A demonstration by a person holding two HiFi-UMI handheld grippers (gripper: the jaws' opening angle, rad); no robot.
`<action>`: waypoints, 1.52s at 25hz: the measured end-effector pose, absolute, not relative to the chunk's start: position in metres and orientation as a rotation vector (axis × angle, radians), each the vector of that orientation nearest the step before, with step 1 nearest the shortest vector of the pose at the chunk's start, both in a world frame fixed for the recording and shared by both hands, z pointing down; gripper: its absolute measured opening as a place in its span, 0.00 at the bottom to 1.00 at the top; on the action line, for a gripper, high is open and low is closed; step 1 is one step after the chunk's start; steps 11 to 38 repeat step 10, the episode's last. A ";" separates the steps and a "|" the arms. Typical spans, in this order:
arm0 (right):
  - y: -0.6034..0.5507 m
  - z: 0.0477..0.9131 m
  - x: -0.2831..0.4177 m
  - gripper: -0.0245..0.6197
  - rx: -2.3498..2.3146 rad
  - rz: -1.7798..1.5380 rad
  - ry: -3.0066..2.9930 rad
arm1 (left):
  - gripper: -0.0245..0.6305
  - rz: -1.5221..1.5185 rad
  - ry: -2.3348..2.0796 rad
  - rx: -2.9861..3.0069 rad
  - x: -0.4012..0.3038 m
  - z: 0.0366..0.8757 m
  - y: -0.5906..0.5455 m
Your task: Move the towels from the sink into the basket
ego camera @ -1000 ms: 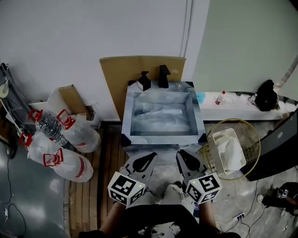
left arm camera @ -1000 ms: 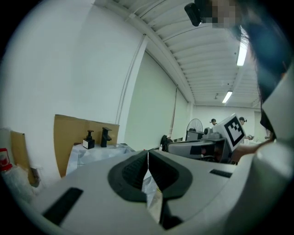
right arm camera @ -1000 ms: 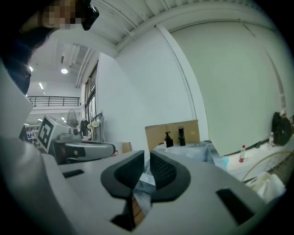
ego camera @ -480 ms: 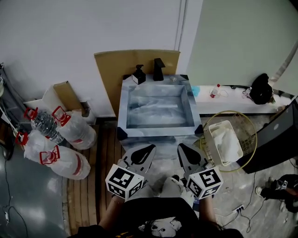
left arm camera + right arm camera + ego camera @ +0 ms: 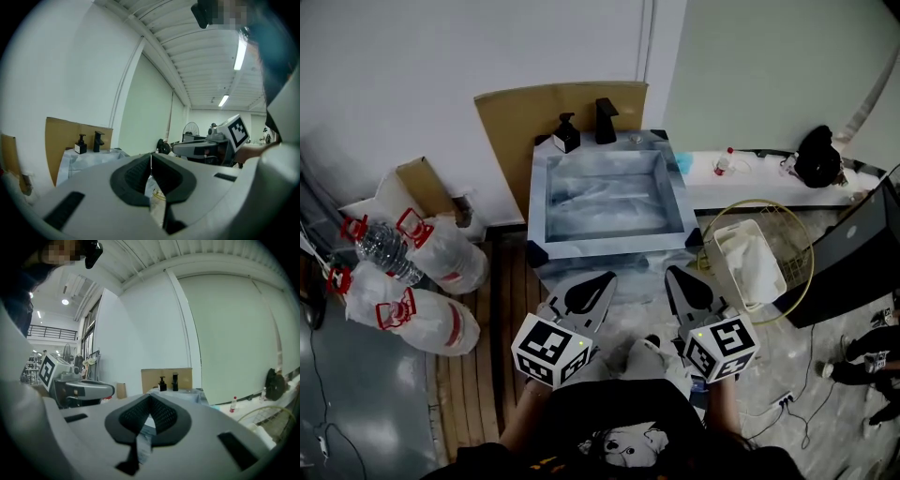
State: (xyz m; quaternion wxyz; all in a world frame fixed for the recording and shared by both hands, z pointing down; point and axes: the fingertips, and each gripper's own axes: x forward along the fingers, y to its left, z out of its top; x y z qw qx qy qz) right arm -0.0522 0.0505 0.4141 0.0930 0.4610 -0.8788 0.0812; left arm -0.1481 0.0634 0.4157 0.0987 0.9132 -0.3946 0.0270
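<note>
The right gripper [image 5: 675, 275] has drifted slightly right; it and the left gripper [image 5: 604, 279] are pressed together, empty, with the sink [image 5: 609, 247] ahead and the basket [image 5: 757, 201] to their right

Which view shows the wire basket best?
The head view: the round yellow wire basket shows whole, right of the grey square sink, with white cloth inside. The right gripper view catches only an arc of its rim; the left gripper view shows nothing clear of it.
</note>
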 end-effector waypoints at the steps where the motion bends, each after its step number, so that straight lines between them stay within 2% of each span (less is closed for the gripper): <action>1: 0.050 0.413 -0.049 0.05 1.377 0.237 -2.603 | 0.05 0.077 -1.163 2.704 -0.147 0.415 0.064; 10: 0.048 0.406 -0.012 0.05 1.470 0.200 -2.545 | 0.05 0.065 -1.162 2.700 -0.150 0.419 0.068; 38: 0.048 0.406 -0.012 0.05 1.470 0.200 -2.545 | 0.05 0.065 -1.162 2.700 -0.150 0.419 0.068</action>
